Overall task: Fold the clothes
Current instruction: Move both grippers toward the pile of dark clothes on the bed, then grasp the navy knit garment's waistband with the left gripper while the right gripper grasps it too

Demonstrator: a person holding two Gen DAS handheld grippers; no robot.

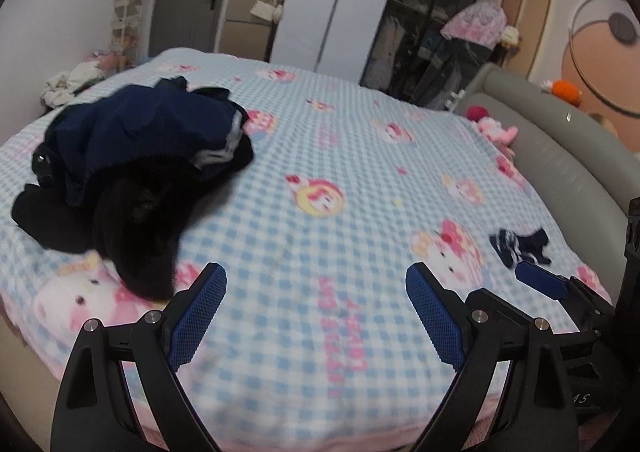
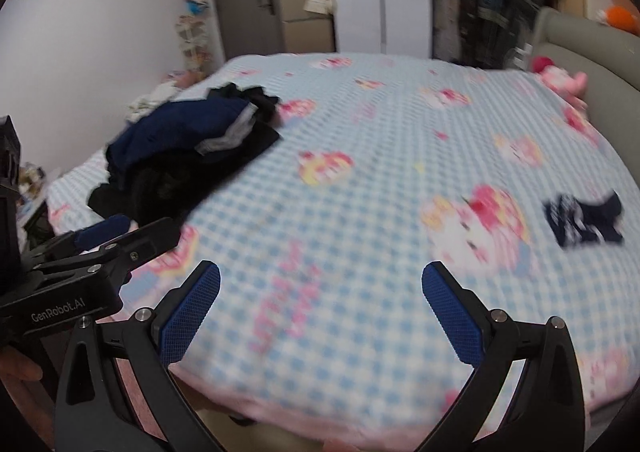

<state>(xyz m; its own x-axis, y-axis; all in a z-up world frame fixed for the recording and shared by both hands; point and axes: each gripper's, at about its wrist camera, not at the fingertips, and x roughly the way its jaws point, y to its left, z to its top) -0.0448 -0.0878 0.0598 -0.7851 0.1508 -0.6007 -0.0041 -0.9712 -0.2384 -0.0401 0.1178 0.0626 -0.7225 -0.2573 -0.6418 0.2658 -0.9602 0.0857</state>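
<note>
Both my grippers hang over the near edge of the bed (image 1: pixel 320 179), side by side. The fingers of my left gripper (image 1: pixel 316 316) stand wide apart with nothing between them, and those of my right gripper (image 2: pixel 320 316) are spread the same way, empty. The pile of dark clothes (image 1: pixel 132 167), navy on top of black, lies crumpled on the left part of the checked blanket (image 2: pixel 360 155). A small navy piece (image 2: pixel 584 219) lies well apart from it, near the bed's right edge.
</note>
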